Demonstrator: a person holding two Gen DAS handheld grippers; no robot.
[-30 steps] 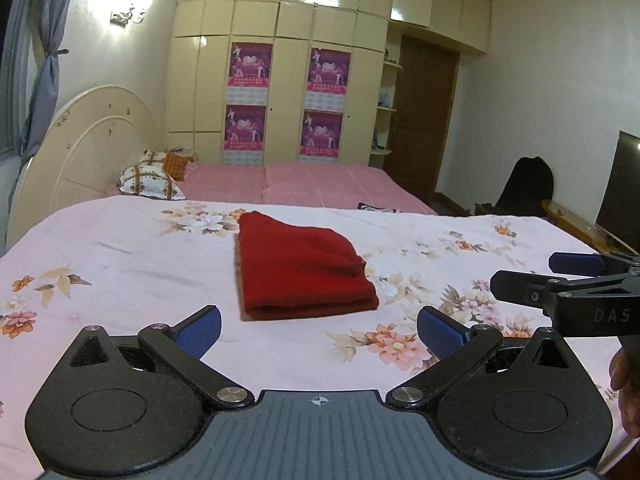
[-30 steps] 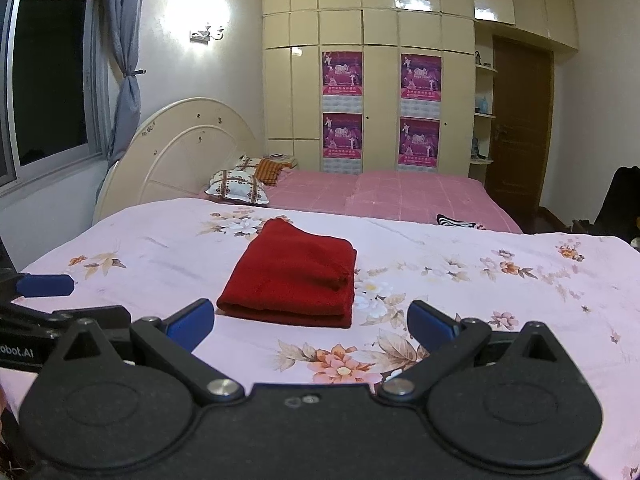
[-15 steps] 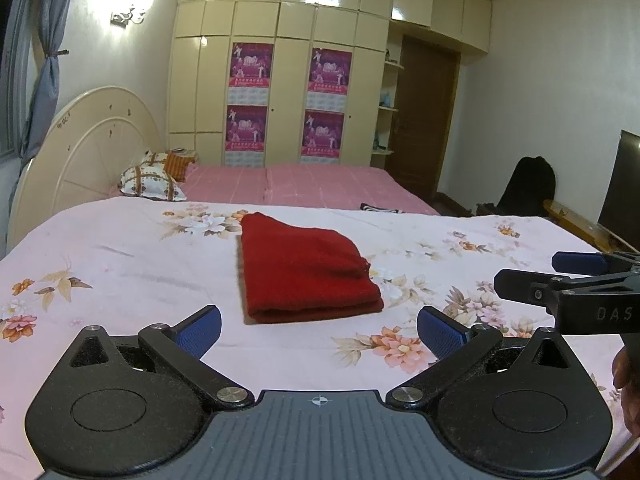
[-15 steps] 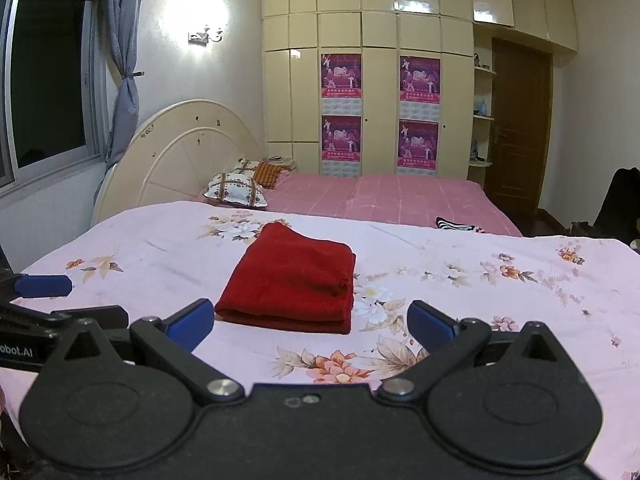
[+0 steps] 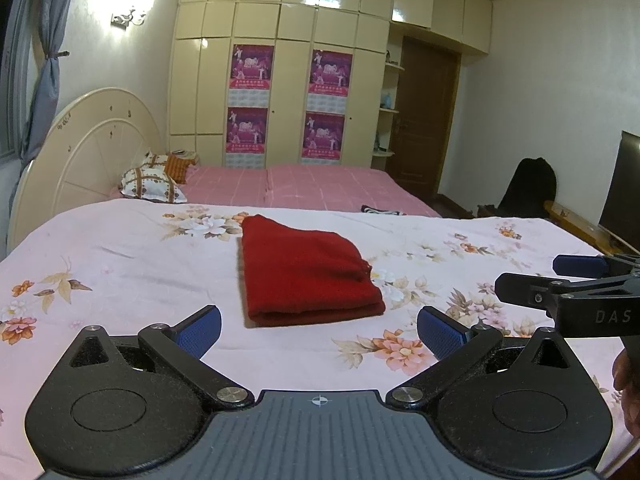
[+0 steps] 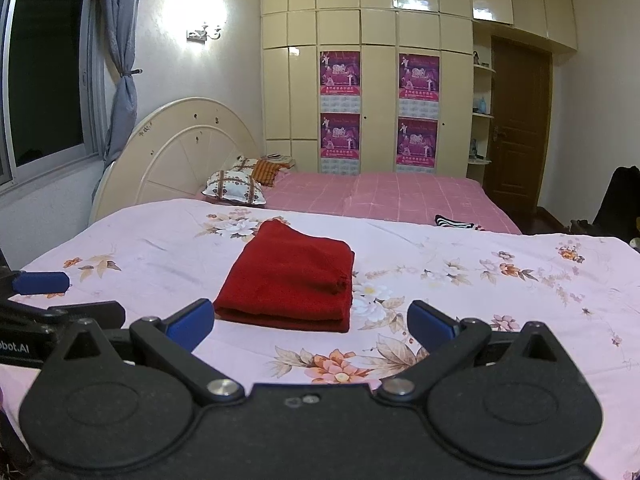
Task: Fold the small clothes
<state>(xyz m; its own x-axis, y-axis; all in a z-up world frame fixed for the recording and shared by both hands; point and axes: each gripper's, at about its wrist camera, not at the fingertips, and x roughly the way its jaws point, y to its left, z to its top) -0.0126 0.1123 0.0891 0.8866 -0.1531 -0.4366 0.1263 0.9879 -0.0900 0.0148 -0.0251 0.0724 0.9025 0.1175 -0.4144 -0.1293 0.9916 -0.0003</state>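
Observation:
A red cloth [image 5: 304,272] lies folded into a neat rectangle on the pink floral bedspread [image 5: 120,264]. It also shows in the right wrist view [image 6: 292,280]. My left gripper [image 5: 318,332] is open and empty, held above the bed just short of the cloth's near edge. My right gripper [image 6: 310,326] is open and empty too, at about the same distance from the cloth. Each gripper shows at the side of the other's view: the right one [image 5: 568,280] and the left one [image 6: 40,296].
A second bed with a pink checked sheet [image 5: 320,188], pillows [image 5: 154,184] and a round headboard [image 5: 92,152] stands behind. A wardrobe wall [image 5: 288,92] and a door [image 5: 428,120] are at the back. A dark screen [image 5: 624,188] stands at the right.
Both grippers have drawn back slightly and lifted, so the cloth sits a little lower and nearer in both views. The cloth itself has not moved. Both grippers stay open.

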